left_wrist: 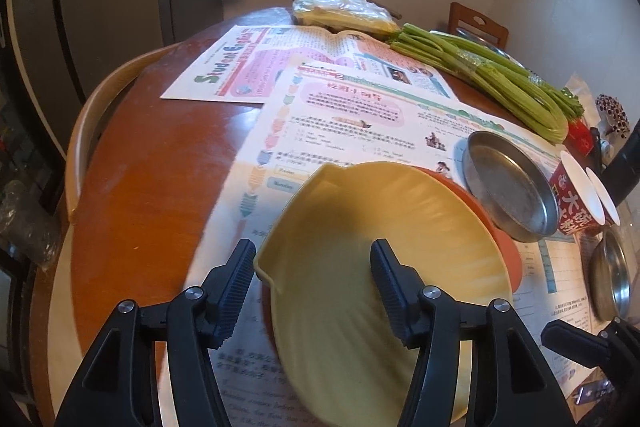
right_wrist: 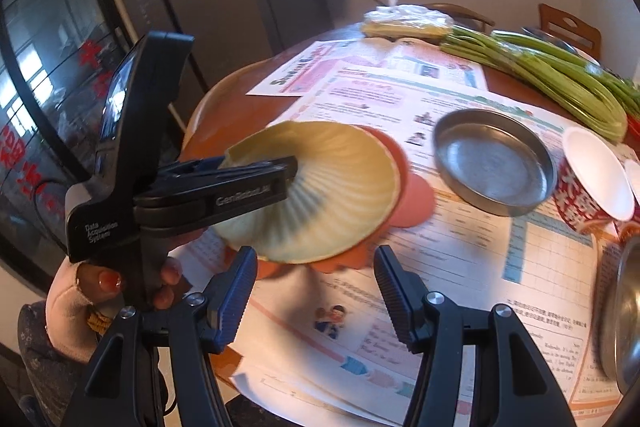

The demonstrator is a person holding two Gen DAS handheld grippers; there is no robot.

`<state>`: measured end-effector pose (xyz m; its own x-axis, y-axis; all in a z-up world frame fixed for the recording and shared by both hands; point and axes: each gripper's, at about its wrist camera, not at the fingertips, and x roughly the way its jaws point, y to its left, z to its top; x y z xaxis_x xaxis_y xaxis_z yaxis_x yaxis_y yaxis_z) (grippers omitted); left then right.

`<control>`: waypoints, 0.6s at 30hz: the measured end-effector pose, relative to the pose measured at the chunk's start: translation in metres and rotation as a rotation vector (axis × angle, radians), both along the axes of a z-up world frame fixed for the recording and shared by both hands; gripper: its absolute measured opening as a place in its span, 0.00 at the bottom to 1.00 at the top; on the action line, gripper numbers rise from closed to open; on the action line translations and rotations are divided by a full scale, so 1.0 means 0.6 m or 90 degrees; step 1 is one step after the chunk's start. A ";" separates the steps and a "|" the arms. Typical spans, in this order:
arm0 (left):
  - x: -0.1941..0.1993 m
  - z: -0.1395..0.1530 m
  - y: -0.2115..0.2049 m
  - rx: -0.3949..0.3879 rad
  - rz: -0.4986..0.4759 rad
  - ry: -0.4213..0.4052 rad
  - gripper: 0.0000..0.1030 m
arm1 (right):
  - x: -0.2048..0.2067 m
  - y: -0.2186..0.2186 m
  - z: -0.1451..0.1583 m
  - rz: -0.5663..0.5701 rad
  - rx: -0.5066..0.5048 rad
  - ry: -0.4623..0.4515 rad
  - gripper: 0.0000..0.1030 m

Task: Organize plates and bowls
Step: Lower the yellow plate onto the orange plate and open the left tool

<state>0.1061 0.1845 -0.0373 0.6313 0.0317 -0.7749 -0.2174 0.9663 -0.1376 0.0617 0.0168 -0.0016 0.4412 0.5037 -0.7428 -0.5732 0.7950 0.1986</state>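
A yellow ribbed plate [left_wrist: 384, 227] lies tilted on an orange plate [left_wrist: 506, 251] on the newspaper-covered round table [left_wrist: 152, 187]. My left gripper [left_wrist: 314, 287] is open, its fingers straddling the yellow plate's near left rim without pressing on it. From the right wrist, the left gripper [right_wrist: 280, 165] reaches in from the left at the rim of the yellow plate [right_wrist: 332, 195], which hides most of the orange plate [right_wrist: 416, 195]. My right gripper [right_wrist: 314, 287] is open and holds nothing, just in front of both plates above the newspaper.
A round steel dish [right_wrist: 494, 163] sits to the right of the plates, red paper bowls [right_wrist: 592, 179] beyond it, and a steel bowl [right_wrist: 624, 315] at the right edge. Celery stalks [left_wrist: 500, 79] and a plastic bag [left_wrist: 340, 11] lie farther back. A chair back [left_wrist: 80, 147] curves along the table's left side.
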 end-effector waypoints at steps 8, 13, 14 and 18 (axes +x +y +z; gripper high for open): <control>0.008 0.000 -0.025 0.020 -0.007 0.007 0.61 | 0.011 -0.024 -0.008 -0.023 -0.001 0.010 0.59; 0.002 0.001 -0.026 0.014 -0.008 0.007 0.61 | 0.017 -0.036 -0.009 -0.036 0.006 0.017 0.58; 0.001 0.001 -0.027 0.014 -0.010 0.008 0.61 | 0.017 -0.037 -0.008 -0.037 0.009 0.017 0.59; -0.006 0.003 -0.028 0.009 -0.004 0.009 0.61 | 0.018 -0.044 -0.006 -0.042 0.015 0.012 0.58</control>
<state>0.1022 0.1679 -0.0357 0.6200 0.0382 -0.7836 -0.2132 0.9694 -0.1215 0.0722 -0.0093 -0.0051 0.4601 0.4911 -0.7397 -0.5153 0.8261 0.2279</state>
